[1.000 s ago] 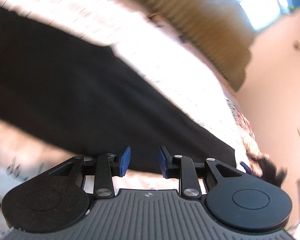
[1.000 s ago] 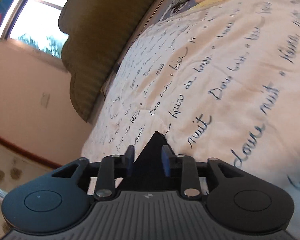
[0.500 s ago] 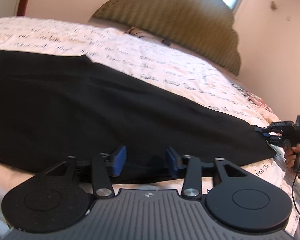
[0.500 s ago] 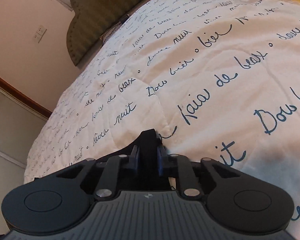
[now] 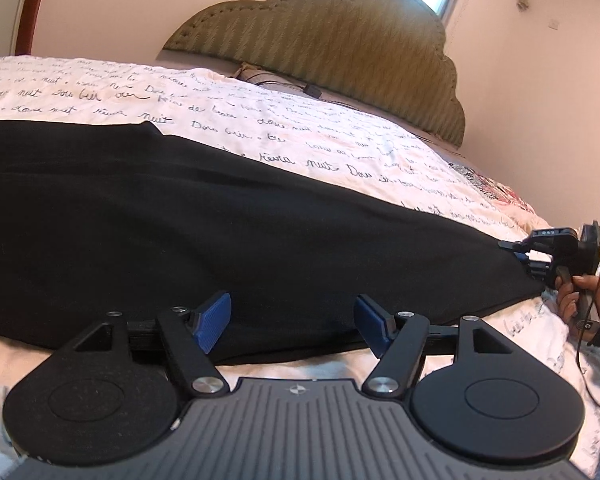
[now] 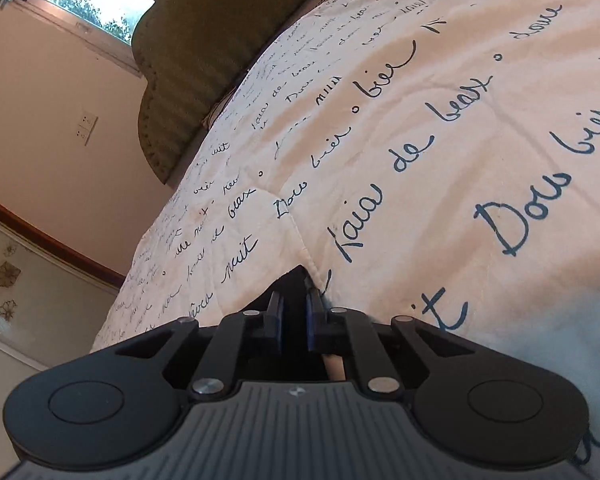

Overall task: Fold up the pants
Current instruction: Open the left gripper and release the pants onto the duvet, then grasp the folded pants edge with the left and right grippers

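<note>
Black pants (image 5: pixel 220 220) lie flat across the white bedspread with blue script. My left gripper (image 5: pixel 292 326) hovers at their near edge; its jaws are opening, blue pads wide apart, with the cloth's edge beneath and between them but not pressed. At the pants' far right end my right gripper (image 5: pixel 520 254) shows in the left wrist view, held by a hand (image 5: pixel 580 292). In the right wrist view the right gripper (image 6: pixel 294 316) is shut on a black corner of the pants (image 6: pixel 296 278), which peaks between the pads.
The bedspread (image 6: pixel 440 140) fills most of both views. An olive padded headboard (image 5: pixel 340 36) stands at the far end below a window. A patterned pillow (image 5: pixel 492 192) lies at the right. Pink walls surround the bed.
The left gripper's pads spread wider over the pants' edge and the view levelled out. The right gripper closed onto the black corner and sank towards the bedspread.
</note>
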A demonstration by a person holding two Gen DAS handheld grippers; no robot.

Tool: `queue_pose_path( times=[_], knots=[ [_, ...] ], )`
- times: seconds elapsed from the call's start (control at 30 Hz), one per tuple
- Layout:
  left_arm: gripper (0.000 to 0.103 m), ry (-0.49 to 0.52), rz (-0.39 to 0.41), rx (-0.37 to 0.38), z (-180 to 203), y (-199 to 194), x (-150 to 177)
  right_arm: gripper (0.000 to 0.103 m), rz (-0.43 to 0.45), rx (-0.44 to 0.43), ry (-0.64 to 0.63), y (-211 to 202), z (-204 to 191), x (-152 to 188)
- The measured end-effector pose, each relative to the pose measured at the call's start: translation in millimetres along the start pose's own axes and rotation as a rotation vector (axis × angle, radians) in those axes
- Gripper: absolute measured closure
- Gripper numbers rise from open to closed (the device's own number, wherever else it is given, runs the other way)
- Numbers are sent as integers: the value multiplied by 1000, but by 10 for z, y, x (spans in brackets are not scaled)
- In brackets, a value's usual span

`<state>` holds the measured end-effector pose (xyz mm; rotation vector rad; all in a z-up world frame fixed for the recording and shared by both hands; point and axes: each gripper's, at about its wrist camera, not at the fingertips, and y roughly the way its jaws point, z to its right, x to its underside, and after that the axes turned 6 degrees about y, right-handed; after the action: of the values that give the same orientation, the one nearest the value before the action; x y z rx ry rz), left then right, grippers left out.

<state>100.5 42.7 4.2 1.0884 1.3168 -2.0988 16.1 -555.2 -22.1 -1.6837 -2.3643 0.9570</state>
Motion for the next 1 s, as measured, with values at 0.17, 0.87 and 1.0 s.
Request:
queue_pose_path(
  times=[0.17,0.87,1.0],
  knots=[
    [21,-62,127,-39,-216,-347,-249,43,145,-12,34,-395,-303,104],
    [16,-757,309,-316,-2154,-1743,-18,20,-730,-205,-464,2988,-3458,2239],
    [16,-837,296,-254,-2311,-1744,150,21,-751,-161,-577,3232,-3598,2387]
  ],
)
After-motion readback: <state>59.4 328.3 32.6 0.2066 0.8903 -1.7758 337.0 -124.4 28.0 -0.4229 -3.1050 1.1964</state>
